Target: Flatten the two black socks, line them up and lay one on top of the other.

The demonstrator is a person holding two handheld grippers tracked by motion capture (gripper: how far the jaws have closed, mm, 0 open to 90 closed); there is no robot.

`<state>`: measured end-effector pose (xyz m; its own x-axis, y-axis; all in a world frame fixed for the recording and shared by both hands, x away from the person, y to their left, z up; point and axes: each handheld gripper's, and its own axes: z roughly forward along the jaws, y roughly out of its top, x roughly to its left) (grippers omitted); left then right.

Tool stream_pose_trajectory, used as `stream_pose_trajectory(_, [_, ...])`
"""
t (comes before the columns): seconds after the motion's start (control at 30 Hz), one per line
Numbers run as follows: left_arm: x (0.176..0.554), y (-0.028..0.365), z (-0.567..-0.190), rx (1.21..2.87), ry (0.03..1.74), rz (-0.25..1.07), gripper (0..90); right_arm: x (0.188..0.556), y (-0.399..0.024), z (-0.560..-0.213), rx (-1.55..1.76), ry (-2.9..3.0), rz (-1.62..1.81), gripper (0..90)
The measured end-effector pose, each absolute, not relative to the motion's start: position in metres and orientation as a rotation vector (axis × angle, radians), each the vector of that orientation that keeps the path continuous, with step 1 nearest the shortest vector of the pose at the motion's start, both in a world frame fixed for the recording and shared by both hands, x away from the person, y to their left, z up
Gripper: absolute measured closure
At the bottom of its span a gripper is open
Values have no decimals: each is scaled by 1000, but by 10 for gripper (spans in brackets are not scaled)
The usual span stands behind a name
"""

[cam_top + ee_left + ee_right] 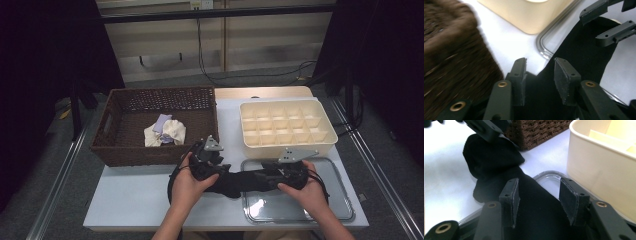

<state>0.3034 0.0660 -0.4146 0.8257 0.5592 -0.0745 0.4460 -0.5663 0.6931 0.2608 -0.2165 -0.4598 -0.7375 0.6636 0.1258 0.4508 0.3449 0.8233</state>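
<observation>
So the black cloth lies long axis 9-to-3 across the tray edge, between my tongs. Left gripper open over its 9 end; right gripper open, astride the 3 end.

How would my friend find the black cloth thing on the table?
Find the brown basket on the white table. In front of it, the black cloth stretches onto the clear tray. It's the only dark, floppy thing there.
</observation>
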Motion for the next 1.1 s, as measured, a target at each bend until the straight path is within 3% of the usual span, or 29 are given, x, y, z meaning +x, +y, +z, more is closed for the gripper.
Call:
stream_pose_trajectory(0.1, [298, 76, -414, 2256, 738, 191, 545, 261, -216, -461, 999, 2383, 1332, 505])
stream_pose_trajectory(0.37, [292, 102, -442, 2311, 857, 226, 525, 260, -216, -459, 995, 2381, 1338, 505])
stream_pose_trajectory(0.47, [293, 102, -451, 2347, 857, 196, 616, 260, -215, -460, 1000, 2383, 1333, 509])
stream_pose_trajectory(0.6, [294, 98, -456, 2366, 854, 167, 831, 260, -215, -460, 999, 2382, 1335, 509])
stream_pose_trajectory(0.83, [294, 90, -436, 2296, 824, 149, 851, 260, -217, -460, 1000, 2380, 1332, 510])
stream_pose_trajectory(1.1, [296, 52, -419, 2299, 694, 130, 851, 260, -218, -458, 1005, 2370, 1337, 509])
